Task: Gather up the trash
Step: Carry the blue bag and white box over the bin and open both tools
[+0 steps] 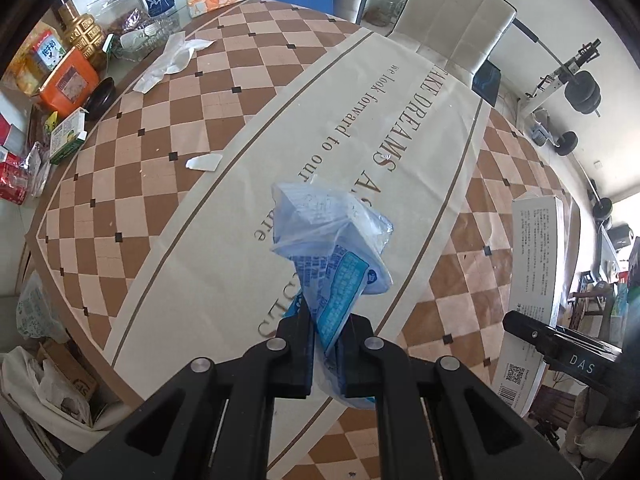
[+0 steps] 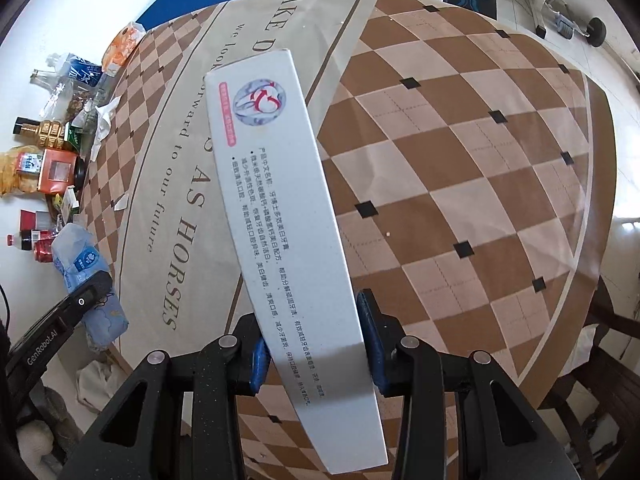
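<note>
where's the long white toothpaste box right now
The white box is clamped in the right gripper, held above the checkered tablecloth. In the left wrist view it shows at the right edge.

My table runner [image 2: 168,216] reads "we look forward to our future" and "AS HORSES". At 9 o'clock, my left gripper [image 2: 86,294] says "GenRobot.AI". The white box [image 2: 280,200] carries Chinese print, possibly toothpaste copy.
</note>
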### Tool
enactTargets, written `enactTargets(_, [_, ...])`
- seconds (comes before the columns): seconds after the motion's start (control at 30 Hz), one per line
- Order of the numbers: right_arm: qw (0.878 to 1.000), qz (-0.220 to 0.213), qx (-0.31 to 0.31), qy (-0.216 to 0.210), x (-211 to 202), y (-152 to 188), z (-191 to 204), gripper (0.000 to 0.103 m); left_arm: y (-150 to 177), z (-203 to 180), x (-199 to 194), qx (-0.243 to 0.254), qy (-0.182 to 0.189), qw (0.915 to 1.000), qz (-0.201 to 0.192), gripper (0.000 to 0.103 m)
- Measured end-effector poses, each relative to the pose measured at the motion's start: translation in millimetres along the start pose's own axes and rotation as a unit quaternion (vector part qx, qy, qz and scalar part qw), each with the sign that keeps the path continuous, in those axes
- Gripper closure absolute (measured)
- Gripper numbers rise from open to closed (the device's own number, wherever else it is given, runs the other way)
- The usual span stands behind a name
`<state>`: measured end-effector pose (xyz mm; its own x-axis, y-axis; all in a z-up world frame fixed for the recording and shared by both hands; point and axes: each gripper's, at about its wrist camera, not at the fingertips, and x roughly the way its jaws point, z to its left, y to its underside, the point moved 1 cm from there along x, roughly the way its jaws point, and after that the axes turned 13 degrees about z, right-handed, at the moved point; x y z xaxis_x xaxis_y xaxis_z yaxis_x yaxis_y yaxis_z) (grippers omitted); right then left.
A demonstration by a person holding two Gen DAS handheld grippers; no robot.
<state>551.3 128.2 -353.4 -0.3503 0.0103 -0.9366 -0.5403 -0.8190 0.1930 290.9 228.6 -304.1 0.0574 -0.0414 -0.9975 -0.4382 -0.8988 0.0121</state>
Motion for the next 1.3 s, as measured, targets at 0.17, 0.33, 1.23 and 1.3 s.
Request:
enactTargets(0.17, [1.0, -0.008, 0.014, -0.017, 14, 67, 12, 0.062, 57, 9, -9, 0.028, -0.001, 0.9996, -0.008, 0.097])
enactTargets(0.33, [0.999, -0.027, 0.027, -0.028, 27, 165, 32, 0.062, 131, 38, -16, 0.063, 0.004, 0.9979, -0.014, 0.097])
enactTargets(1.23, [0.978, 0.176, 0.108, -0.011, 480, 445, 16, 0.062, 296, 147, 366, 0.03, 0.075, 0.9685, 0.236, 0.092])
enactTargets(1.3, [0.975, 0.188, 0.119, -0.02, 522, 430, 2, 0.062, 289, 142, 409, 0.041, 0.073, 0.9654, 0.247, 0.092])
